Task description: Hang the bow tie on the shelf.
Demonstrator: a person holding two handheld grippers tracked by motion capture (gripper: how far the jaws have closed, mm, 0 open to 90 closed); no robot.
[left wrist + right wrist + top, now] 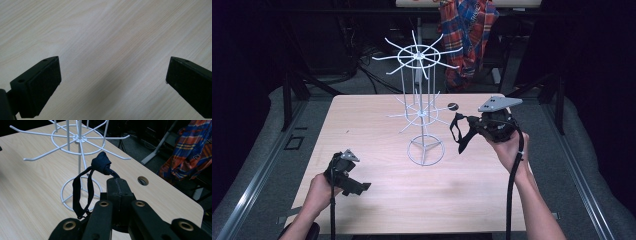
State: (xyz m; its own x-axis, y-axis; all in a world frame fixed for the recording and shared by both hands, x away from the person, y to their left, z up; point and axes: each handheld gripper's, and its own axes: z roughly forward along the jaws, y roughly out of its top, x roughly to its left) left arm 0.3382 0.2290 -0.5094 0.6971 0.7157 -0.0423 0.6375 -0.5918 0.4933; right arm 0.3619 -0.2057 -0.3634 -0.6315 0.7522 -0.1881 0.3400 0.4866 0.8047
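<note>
Here: one white wire rack (423, 107) mid-frame, one dark strap (83, 192) pinched in my right gripper (117, 188); left gripper (112, 82) agape, lower left, bare table (377, 135) around.

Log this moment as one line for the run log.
right tongs: shut on black strap, raised beside white wire rack | left tongs: open, empty, low over table | strap not yet hung

The left gripper (354, 186) lies low at the near left, jaws wide apart. The right gripper (472, 125), raised at the right, seems clamped.
</note>
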